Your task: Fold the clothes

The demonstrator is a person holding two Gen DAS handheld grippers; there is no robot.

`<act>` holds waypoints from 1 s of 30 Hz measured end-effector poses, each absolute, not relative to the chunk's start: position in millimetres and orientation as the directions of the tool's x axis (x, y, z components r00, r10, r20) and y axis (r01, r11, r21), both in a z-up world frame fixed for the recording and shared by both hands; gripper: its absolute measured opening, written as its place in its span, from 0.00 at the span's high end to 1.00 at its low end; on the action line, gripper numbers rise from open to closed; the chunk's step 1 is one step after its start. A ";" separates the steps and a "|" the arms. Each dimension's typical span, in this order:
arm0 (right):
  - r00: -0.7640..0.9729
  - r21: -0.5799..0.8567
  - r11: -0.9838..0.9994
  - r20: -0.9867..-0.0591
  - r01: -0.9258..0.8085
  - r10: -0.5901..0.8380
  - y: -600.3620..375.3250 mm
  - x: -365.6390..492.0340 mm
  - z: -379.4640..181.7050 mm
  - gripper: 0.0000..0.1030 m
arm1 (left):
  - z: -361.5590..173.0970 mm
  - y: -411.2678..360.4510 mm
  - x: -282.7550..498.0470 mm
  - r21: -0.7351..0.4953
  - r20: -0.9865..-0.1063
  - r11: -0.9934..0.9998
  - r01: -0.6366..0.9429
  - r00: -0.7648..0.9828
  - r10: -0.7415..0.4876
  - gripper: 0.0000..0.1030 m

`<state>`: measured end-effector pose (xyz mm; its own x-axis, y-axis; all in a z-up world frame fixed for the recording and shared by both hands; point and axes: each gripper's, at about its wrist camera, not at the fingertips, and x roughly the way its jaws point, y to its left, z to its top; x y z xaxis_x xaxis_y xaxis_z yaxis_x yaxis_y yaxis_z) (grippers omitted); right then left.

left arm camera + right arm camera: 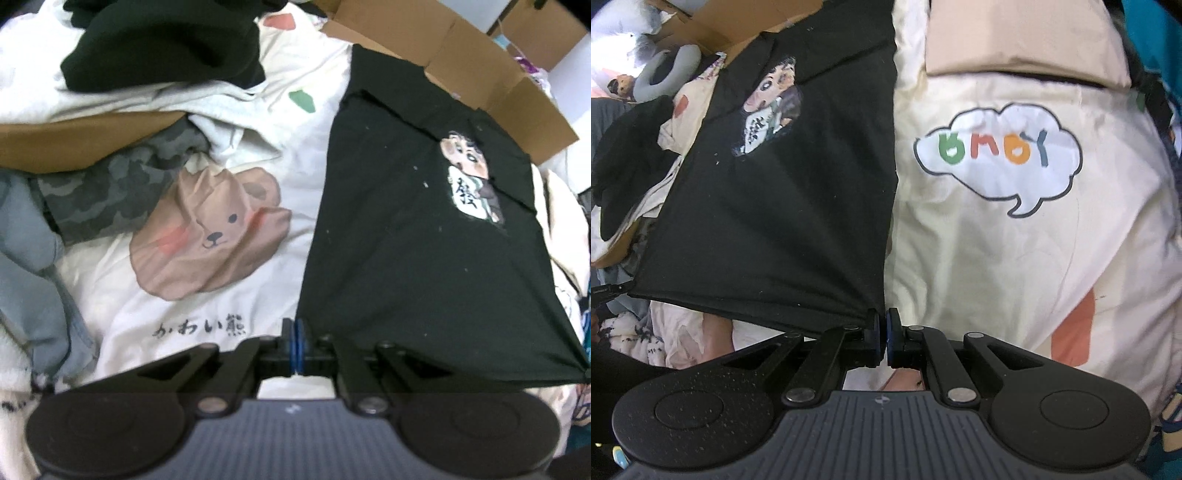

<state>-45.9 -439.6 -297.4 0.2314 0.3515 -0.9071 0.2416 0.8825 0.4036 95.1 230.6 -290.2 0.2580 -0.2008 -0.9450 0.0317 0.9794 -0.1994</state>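
While both grippers pinch its near hem, the black cotton T-shirt with a cartoon print (417, 236) stretches away from them, flat and partly folded, over a cream bedsheet printed with a brown bear face (207, 236). The left gripper (298, 345) has its blue-padded fingers (303, 343) closed on the shirt's near left corner, so the cloth spreads ahead and to the right of them. The right gripper (882, 338) has its fingers (894, 332) pressed together on the near right corner, with the shirt (783, 206) lying ahead and to the left (its hem drawn taut between the two corners). Right of those fingers the sheet shows a white speech-bubble print with coloured letters (997, 155). Beyond the left fingers, to their left, lies a heap of other clothes (110, 110), black, grey and camouflage. Brown cardboard flaps (480, 59) lie past the shirt's far edge.
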 end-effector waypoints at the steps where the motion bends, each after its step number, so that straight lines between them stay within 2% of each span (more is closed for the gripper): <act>1: 0.234 0.401 0.884 -0.908 0.238 0.349 -440.7 -48.0 -292.2 1.00 | -286.7 229.6 92.7 -0.201 -0.944 0.979 0.032 0.262 -0.203 0.99; 14: 0.276 0.381 0.901 -0.906 0.208 0.320 -457.4 -68.2 -242.2 1.00 | -250.7 218.3 48.5 -0.241 -0.926 0.970 0.012 0.297 -0.234 0.99; 30: 0.262 0.414 0.883 -0.897 0.222 0.355 -474.0 -122.9 -230.2 1.00 | -235.8 208.4 -24.2 -0.269 -0.930 0.960 -0.072 0.280 -0.239 0.99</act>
<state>-122.9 -474.0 -230.2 0.2616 0.3555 -0.8973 0.2222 0.8825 0.4144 -24.2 208.4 -235.8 0.2803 -0.2395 -0.9295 -0.0719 0.9604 -0.2691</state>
